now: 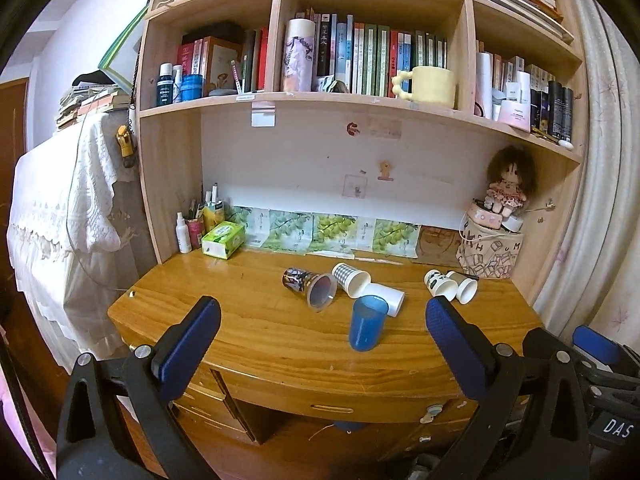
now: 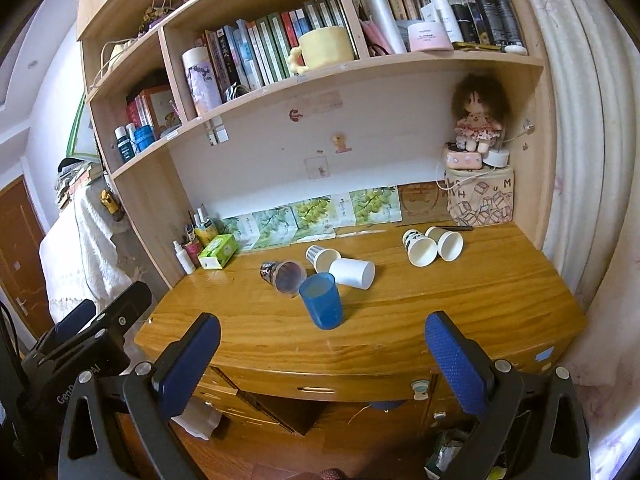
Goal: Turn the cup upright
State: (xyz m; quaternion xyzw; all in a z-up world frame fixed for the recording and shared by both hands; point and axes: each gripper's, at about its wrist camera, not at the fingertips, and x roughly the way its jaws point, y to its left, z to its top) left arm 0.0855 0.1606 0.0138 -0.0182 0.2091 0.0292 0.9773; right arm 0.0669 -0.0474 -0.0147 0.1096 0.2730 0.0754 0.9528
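— What sits closest to the lenses?

— The left hand-held gripper (image 1: 322,324) and the right hand-held gripper (image 2: 322,334), both with blue pads spread wide and nothing between them, held off the front edge of the wooden bench (image 1: 256,336).

— And the cup?

— The blue cup (image 2: 322,300) stands mouth-up near the bench's front edge, at about 12 o'clock from the right gripper. Just behind it, towards 11 o'clock, a clear patterned cup (image 2: 283,276) lies on its side; at 1 o'clock a checked paper cup (image 2: 322,258) and a white cup (image 2: 352,273) lie tipped together.

— Anything further off?

— Two more paper cups (image 2: 432,246) lie on their sides at 2 o'clock, well apart from the blue one.

— Any writing?

— "DAS" shows on the right tool's body in the left view. The patterned box (image 2: 480,200) under the doll (image 2: 478,120) carries scattered letters — H, U, M are legible. The book spines are too small to read.
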